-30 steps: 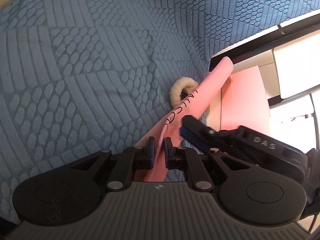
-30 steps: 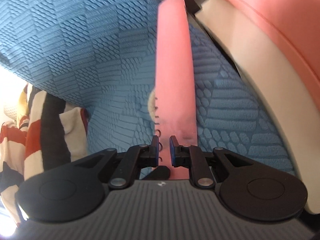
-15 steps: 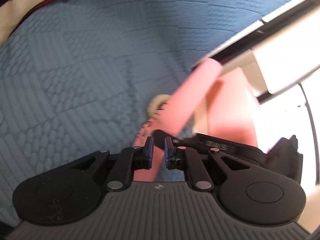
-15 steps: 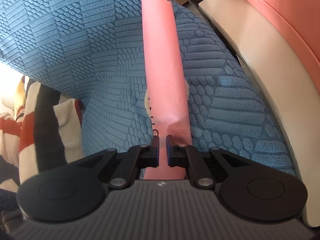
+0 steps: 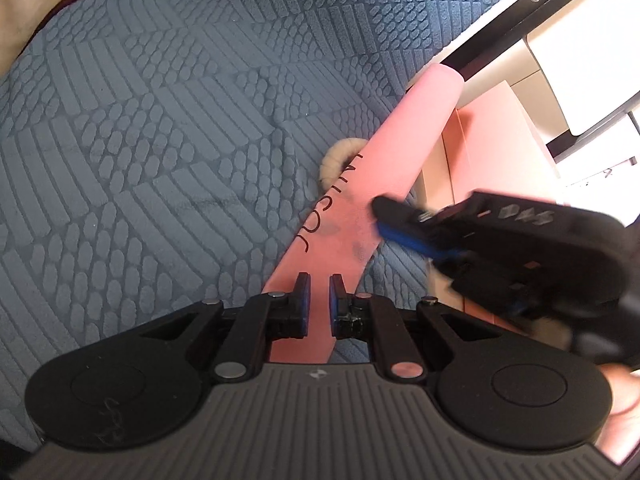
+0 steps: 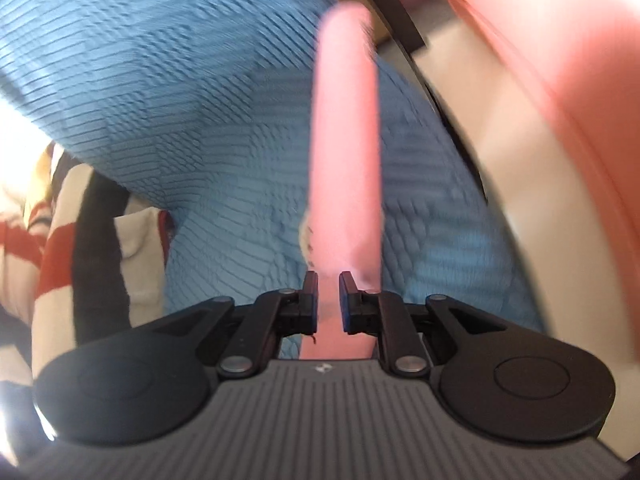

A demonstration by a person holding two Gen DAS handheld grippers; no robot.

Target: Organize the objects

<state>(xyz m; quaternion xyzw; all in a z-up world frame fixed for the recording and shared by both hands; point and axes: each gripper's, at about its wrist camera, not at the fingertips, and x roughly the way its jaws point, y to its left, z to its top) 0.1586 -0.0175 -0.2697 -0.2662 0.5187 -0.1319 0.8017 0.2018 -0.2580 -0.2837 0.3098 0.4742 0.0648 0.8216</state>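
A long pink tube-shaped pouch [image 5: 384, 168] with black lettering is held above a blue textured mat [image 5: 160, 120]. My left gripper [image 5: 319, 284] is shut on its near end. My right gripper [image 6: 328, 282] has its jaws a little apart with the pouch [image 6: 346, 160] between them; in the left wrist view its fingertips [image 5: 390, 210] touch the pouch's right edge. A cream fluffy ring [image 5: 338, 154] lies on the mat, partly hidden behind the pouch.
A pink box [image 5: 492, 136] stands to the right on a cream surface [image 5: 436, 168], beside a black-framed white shelf [image 5: 560, 40]. A red, black and cream striped cloth [image 6: 80, 240] lies at the left of the mat in the right wrist view.
The right gripper's jaws have spread slightly on the pouch and the right view is blurred with motion. The left gripper still holds the pouch, which has shifted a little.
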